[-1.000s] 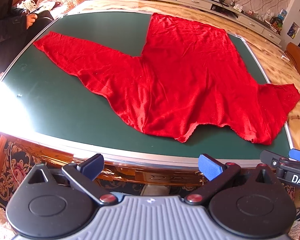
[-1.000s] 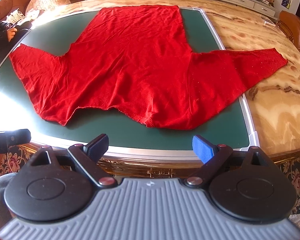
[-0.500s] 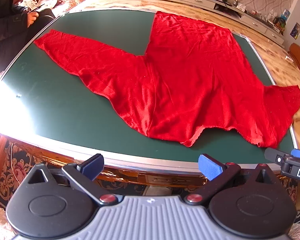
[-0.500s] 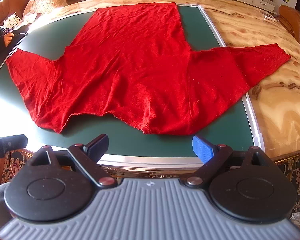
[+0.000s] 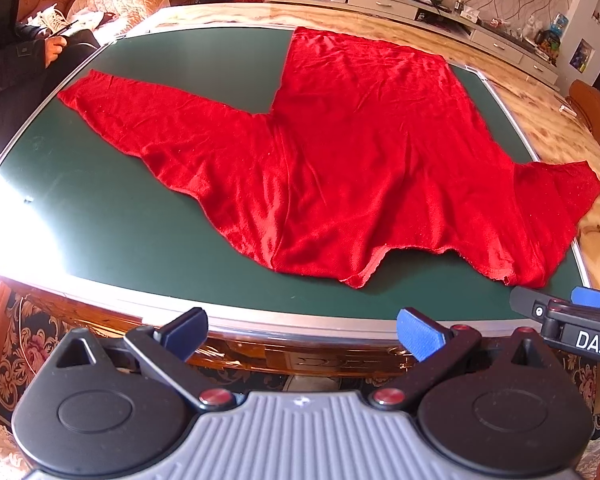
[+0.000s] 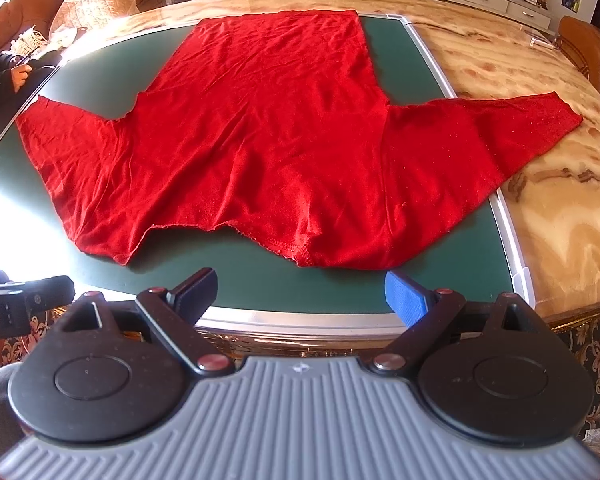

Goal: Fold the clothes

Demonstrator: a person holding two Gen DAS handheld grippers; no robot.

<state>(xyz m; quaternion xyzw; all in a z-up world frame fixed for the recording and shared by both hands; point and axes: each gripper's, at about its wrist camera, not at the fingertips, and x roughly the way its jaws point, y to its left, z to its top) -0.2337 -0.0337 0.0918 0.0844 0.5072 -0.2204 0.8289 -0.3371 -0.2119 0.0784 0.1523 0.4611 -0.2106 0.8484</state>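
Left wrist view, item one: a red long-sleeved top (image 5: 360,152), knit, spread flat and face-up on the green mat (image 5: 140,240) of a marble-edged tabletop (image 5: 540,120). Its body ran away from the viewer, hem at the far end, neckline (image 5: 384,256) nearest the front rim. The garment's one sleeve (image 5: 160,120) stretched out across the mat toward a seated person (image 5: 16,68) at the far left; the other sleeve (image 6: 480,132) crossed the mat's metal border and lay with its cuff on the bare marble.

Condition: thin, soft and limp, by the look of its fine wrinkles and ragged, curling neck edge. It appeared light and would likely drape and sag from any point lifted, with little stiffness to carry a crease. The mat seemed to offer some grip, the polished marble less, so the overhanging sleeve might slide when tugged.

Item two: left tool (image 5: 302,330), released, both pads spread wide, holding nothing, poised off the front rim short of the cloth. Item three: right tool (image 6: 300,292), likewise released and empty, over the near rim of the mat, just short of the neckline.

Suggested holds, as a judgement: the cuffs or the shoulder seams, where doubled fabric gives the pads something to bite; a pinch in mid-body would probably gather one layer only and bunch it. Each sleeve looked ready to be drawn in across the body first.
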